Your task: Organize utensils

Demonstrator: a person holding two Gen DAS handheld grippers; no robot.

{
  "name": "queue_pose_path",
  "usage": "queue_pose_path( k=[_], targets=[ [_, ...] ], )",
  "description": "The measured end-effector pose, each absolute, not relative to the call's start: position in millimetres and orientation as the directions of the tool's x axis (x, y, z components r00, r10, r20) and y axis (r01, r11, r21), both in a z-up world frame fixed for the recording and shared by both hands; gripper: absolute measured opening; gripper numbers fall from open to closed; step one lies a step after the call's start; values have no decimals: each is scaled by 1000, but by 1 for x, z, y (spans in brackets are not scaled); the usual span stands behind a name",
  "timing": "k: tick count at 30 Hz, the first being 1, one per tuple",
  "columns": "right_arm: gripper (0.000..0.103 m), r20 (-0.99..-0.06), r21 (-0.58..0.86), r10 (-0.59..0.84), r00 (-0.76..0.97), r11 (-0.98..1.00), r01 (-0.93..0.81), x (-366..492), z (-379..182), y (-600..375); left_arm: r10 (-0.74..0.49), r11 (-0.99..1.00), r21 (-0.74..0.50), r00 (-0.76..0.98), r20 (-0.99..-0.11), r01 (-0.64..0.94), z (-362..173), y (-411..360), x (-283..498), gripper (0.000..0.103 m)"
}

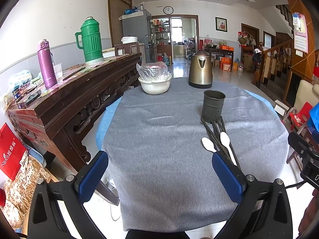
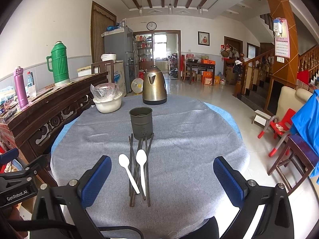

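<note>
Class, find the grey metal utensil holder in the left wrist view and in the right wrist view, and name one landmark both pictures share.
Left wrist view: the utensil holder stands right of centre on the grey cloth, behind the chopsticks.
Right wrist view: the utensil holder stands near the centre, just left of the middle, beyond the two white spoons.
Shared landmark: the brass-coloured kettle behind it.

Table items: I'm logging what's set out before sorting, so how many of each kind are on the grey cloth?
Spoons: 2, white
Chopsticks: a dark bundle, too overlapped to count
Holder: 1
Kettle: 1
Bowl: 1
Total: 5, plus the chopsticks
</note>
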State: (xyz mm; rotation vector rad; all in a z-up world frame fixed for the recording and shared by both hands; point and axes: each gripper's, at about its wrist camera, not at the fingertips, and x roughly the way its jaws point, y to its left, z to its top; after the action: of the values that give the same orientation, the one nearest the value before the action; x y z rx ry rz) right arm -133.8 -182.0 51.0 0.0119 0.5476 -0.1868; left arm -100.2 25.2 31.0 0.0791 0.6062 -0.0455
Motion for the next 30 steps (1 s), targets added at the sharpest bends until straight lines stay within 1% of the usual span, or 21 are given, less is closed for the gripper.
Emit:
queue_pose_path(
  k=[3,5,7,10,13,15,16,18,20,21,23,26,28,30],
  targets=[
    [103,-507,-28,-170,845,983,181,-132,48,-184,-22,995,62,812,-583,72,28,25,-97,103],
    [103,-520,-18,-162,839,984,178,-128,46,-185,-27,996,55,804,-595,74,26,26,-93,103],
    [103,-539,-14,-153,828,985,173,-123,43,-187,-40,996,36,779,-626,80,21,28,-85,103],
    [103,-540,-13,-139,830,988,157,-111,34,-187,-54,997,9,738,-672,80,10,31,-74,103],
    [101,-585,16,-78,808,994,108,-90,22,-188,-60,998,-17,697,-714,68,-3,37,-64,103],
    [91,-601,24,-42,798,997,71,-73,12,-188,-59,998,-32,670,-740,53,-12,42,-57,103],
    [89,-610,15,-34,791,998,55,-64,7,-187,-56,998,-35,660,-749,45,-17,43,-55,103],
    [71,-648,8,-13,762,1000,24,-41,-6,-188,-52,999,-43,636,-770,29,-25,47,-47,103],
    [65,-695,59,45,718,998,-4,-16,-21,-189,-47,999,-45,619,-784,18,-33,49,-40,103],
    [61,-715,86,71,695,996,-13,-5,-29,-189,-45,999,-45,611,-790,15,-35,51,-36,103],
    [58,-750,160,138,646,987,-26,13,-44,-190,-42,999,-47,592,-805,8,-43,52,-28,103],
    [58,-787,211,189,587,977,-32,38,-63,-188,-40,999,-50,562,-826,-2,-54,52,-17,103],
    [58,-809,205,183,558,978,-24,54,-74,-188,-41,999,-52,547,-836,-5,-60,52,-10,103],
    [59,-812,223,203,547,974,-31,65,-79,-186,-39,999,-49,534,-844,-5,-64,49,-3,103]
  ],
)
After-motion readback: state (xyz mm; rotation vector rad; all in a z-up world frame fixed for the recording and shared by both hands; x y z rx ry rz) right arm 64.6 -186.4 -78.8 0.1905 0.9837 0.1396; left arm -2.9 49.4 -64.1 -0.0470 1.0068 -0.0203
